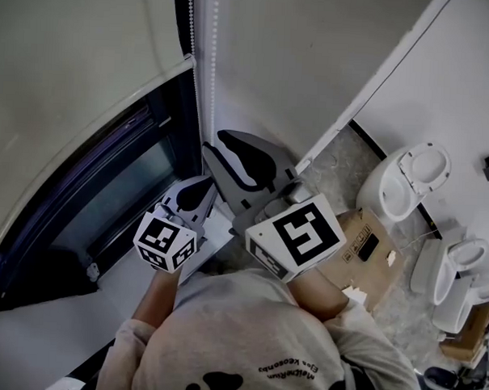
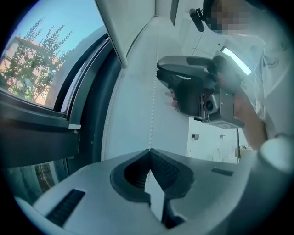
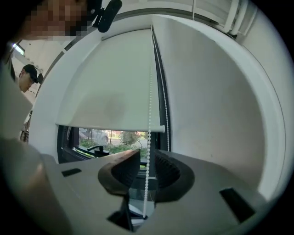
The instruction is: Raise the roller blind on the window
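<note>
Counting two: your left hand-held gripper (image 2: 149,151) is clenched on a strand of the bead chain (image 3: 149,92) beside the window (image 3: 115,137). Your right hand-held gripper (image 3: 147,158), higher up, is released, jaws apart around a strand without pressing it. Two strands hang. One roller blind (image 3: 110,92) covers the upper window. At least two white toilets (image 1: 407,185) stand on the floor.

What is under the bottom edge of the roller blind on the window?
Below the roller blind shows a strip of window glass with greenery outside and a dark handle. The blind covers the pane above; the bead chain hangs in front.
</note>
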`<state>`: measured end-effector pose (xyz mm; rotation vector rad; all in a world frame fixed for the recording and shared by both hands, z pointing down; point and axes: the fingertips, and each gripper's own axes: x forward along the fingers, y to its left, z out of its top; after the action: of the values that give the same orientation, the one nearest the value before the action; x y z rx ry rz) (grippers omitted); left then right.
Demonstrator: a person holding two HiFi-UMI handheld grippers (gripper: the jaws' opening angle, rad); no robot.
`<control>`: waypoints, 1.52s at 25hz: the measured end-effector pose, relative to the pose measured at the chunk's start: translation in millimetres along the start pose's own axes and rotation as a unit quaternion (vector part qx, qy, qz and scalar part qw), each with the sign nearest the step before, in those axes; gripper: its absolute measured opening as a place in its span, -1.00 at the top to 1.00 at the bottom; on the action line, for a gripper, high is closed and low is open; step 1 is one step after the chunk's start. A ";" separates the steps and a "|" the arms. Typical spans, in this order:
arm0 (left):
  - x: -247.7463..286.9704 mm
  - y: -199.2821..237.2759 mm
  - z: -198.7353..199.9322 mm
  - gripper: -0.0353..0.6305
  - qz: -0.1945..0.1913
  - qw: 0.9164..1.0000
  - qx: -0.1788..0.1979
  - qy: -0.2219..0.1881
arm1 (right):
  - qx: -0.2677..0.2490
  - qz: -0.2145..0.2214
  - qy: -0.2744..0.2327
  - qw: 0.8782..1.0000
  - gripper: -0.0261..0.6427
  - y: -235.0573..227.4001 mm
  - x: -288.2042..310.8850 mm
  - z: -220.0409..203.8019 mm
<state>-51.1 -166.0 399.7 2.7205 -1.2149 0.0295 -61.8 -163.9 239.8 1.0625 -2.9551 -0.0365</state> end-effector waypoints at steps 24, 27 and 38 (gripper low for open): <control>-1.5 -0.6 -43.1 0.87 0.007 0.999 -0.043 0.015 | -0.043 -0.028 -0.010 0.999 0.89 -8.0 1.0 -1.5; -2.0 1.9 -65.3 0.87 0.017 0.999 -0.042 0.026 | -0.045 -0.036 0.000 0.998 0.89 -6.3 -2.2 -24.8; -0.4 4.7 -128.2 0.87 0.036 0.997 -0.029 0.062 | -0.028 -0.040 0.021 0.999 0.89 -7.2 -6.4 -87.8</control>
<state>-48.6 -148.9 526.9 2.5818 -1.2563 0.1665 -51.5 -167.3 327.5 1.1577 -2.8554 -0.0936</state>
